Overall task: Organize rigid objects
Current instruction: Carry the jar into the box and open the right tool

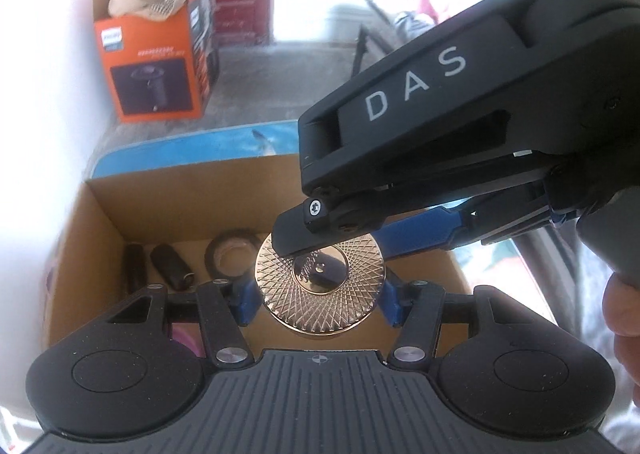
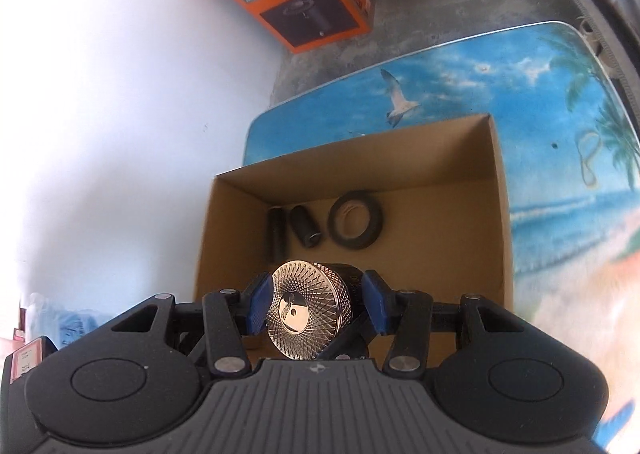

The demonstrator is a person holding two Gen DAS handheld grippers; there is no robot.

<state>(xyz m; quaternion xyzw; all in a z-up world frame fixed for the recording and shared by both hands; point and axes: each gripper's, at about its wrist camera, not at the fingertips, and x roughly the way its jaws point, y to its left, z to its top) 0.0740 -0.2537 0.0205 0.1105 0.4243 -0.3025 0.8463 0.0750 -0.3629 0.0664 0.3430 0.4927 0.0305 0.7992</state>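
Note:
A round gold-topped jar with an engraved lid (image 1: 320, 288) (image 2: 308, 312) hangs over the open cardboard box (image 1: 100, 214) (image 2: 496, 190). Both grippers hold it. My left gripper (image 1: 318, 304) has its blue pads on the jar's left and right sides. My right gripper (image 2: 316, 306) comes in from the upper right in the left wrist view (image 1: 320, 238) and its blue pads clamp the jar too. In the box lie a black tape roll (image 1: 230, 254) (image 2: 356, 224) and two dark cylinders (image 1: 172, 268) (image 2: 306, 230).
The box stands on a table with a blue beach print (image 2: 540, 94) (image 1: 180, 154). An orange Philips carton (image 1: 160, 54) (image 2: 312, 2) with cloth in it stands on the concrete floor by the white wall. A pink item (image 1: 184, 338) shows under my left gripper.

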